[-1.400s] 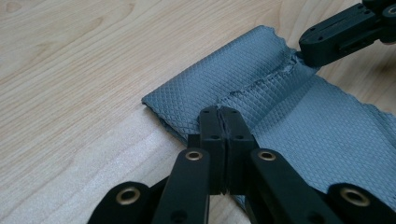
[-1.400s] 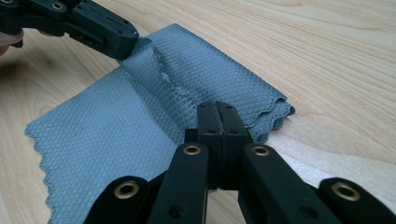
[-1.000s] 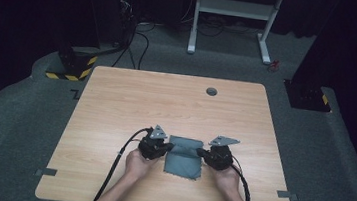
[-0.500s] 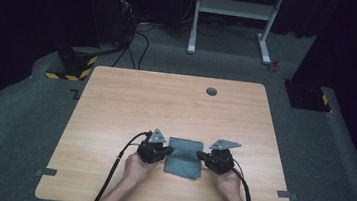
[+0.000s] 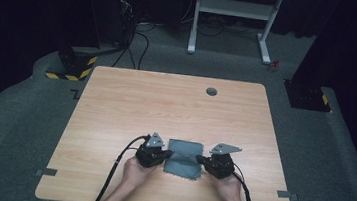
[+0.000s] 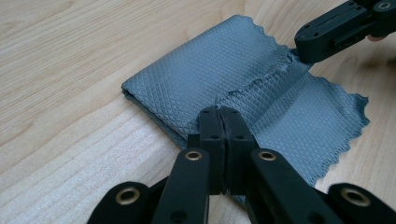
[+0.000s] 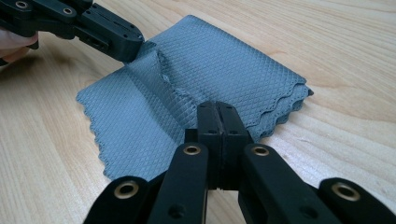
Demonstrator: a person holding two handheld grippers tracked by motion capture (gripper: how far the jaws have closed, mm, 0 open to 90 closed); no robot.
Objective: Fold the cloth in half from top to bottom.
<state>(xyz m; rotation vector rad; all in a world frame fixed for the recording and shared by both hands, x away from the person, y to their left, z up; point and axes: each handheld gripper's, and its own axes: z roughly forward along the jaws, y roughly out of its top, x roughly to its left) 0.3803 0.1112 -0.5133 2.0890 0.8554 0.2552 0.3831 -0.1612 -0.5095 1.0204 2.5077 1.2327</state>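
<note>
A grey, diamond-textured cloth (image 5: 184, 160) with scalloped edges lies folded on the wooden table (image 5: 166, 104) near its front edge. My left gripper (image 5: 168, 154) is shut on the cloth's left side. In the left gripper view its jaws (image 6: 223, 114) pinch a raised ridge of the cloth (image 6: 215, 70). From the other side my right gripper (image 5: 200, 159) is shut on the same cloth. Its jaws (image 7: 217, 109) pinch the upper layer of the cloth (image 7: 224, 65). A taut crease runs between the two grips. Each gripper's tip shows in the other's view: right gripper (image 6: 301, 50), left gripper (image 7: 133, 46).
A small round grommet (image 5: 211, 91) sits near the table's far edge. Bits of tape (image 5: 46, 172) stick out at the front corners. Beyond the table stand a white desk frame (image 5: 236, 6) and a yellow-black striped base (image 5: 72, 66) on dark carpet.
</note>
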